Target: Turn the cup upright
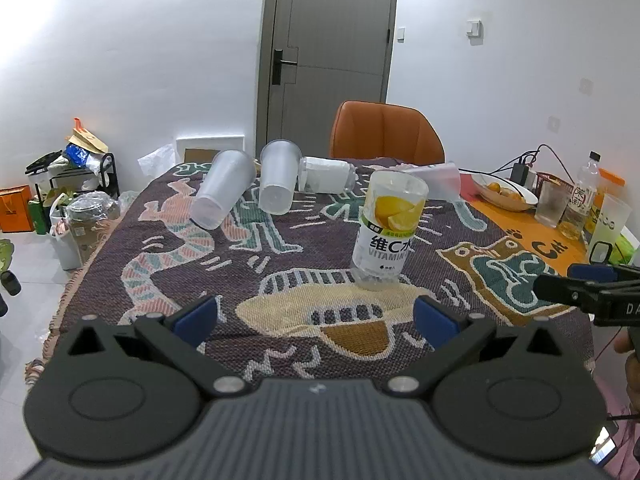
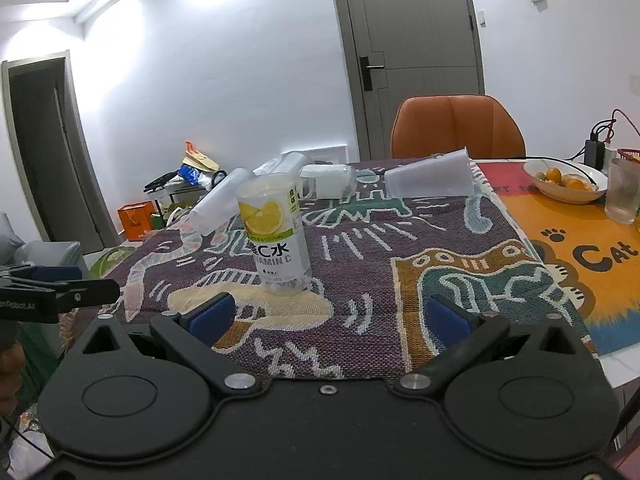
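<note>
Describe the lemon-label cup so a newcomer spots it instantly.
Start at the patterned woven blanket covering the table in front of the orange chair. Near its middle stands the lemon-label cup, alone and closest to both grippers. Unlike the plain frosted cups lying on their sides behind it, it carries lemon slices and "VITAMIN C" print.

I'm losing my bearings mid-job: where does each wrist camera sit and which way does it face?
Left wrist: behind the open left gripper, low over the patterned woven cloth, facing the grey door; right gripper shows at right edge.
Right wrist: behind the open right gripper, same heading, further right; left gripper shows at left edge.
Shared: lemon-labelled clear cup, orange chair, frosted plastic cups lying on their sides.
</note>
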